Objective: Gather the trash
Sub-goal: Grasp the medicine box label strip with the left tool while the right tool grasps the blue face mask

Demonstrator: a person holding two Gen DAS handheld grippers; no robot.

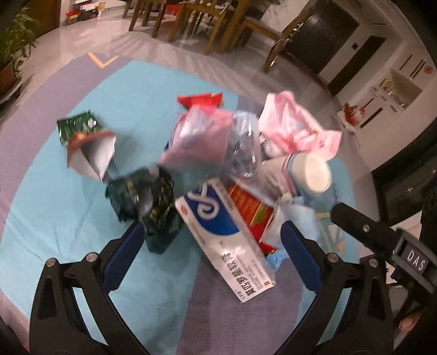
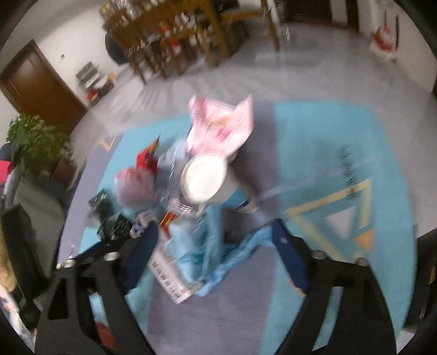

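Observation:
A heap of trash lies on a teal and grey rug. In the left wrist view I see a blue and white box, a dark green crumpled wrapper, a green and silver packet, pink bags, a clear plastic bottle and a white-lidded cup. My left gripper is open above the box, its jaws astride it. My right gripper is open over a light blue plastic bag in front of the cup. The right wrist view is blurred.
Wooden chairs stand on the tiled floor behind the rug. A potted plant is at the far left. The right gripper's black body sits close on the right in the left wrist view. A brown door is beyond.

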